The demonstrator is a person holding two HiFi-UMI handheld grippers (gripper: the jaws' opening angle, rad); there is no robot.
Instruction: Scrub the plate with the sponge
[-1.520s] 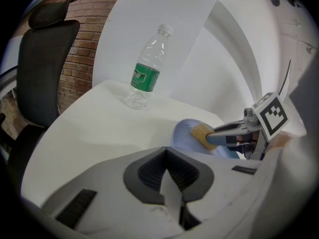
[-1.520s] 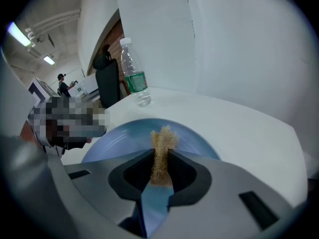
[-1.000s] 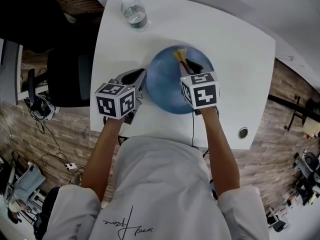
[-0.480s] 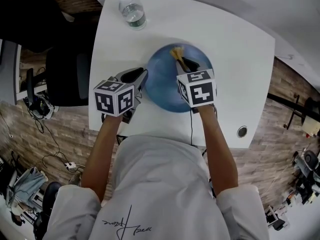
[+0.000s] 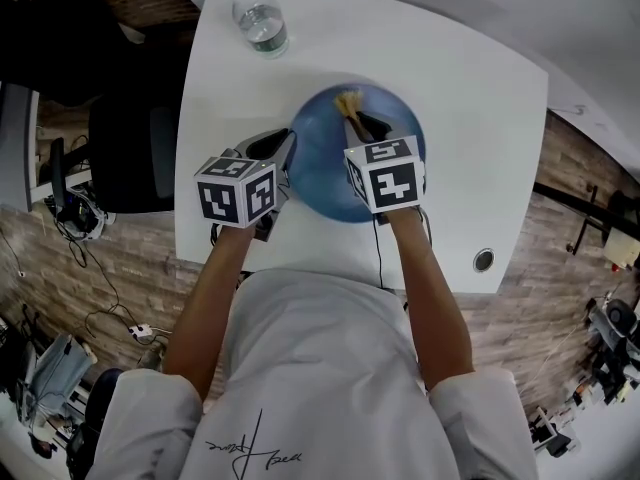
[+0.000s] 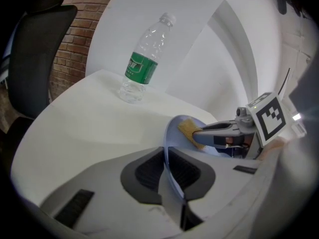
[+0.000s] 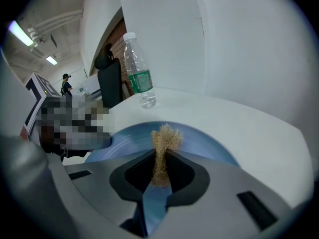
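A blue plate [image 5: 322, 163] lies on the white table [image 5: 470, 98]. My left gripper [image 5: 284, 150] is at the plate's left rim; in the left gripper view [image 6: 167, 169] its jaws are closing, and the thin rim [image 6: 170, 133] runs between the pads, which press on it. My right gripper [image 5: 362, 124] is over the plate, shut on a tan fibrous sponge [image 5: 348, 102]. The sponge [image 7: 164, 139] sticks out past the fingertips of the right gripper [image 7: 160, 176] and rests on the plate's far side [image 7: 204, 144]. From the left gripper view the sponge [image 6: 188, 129] sits against the plate's surface.
A clear water bottle [image 5: 258, 18] with a green label stands upright at the table's far left corner, also in both gripper views [image 6: 144, 61] [image 7: 139, 76]. A black chair [image 5: 130, 153] is left of the table. A cable hole [image 5: 484, 260] sits near the front right edge.
The right gripper and the sponge have slid a little left and farther across the plate. The left gripper has shifted slightly right at the rim.
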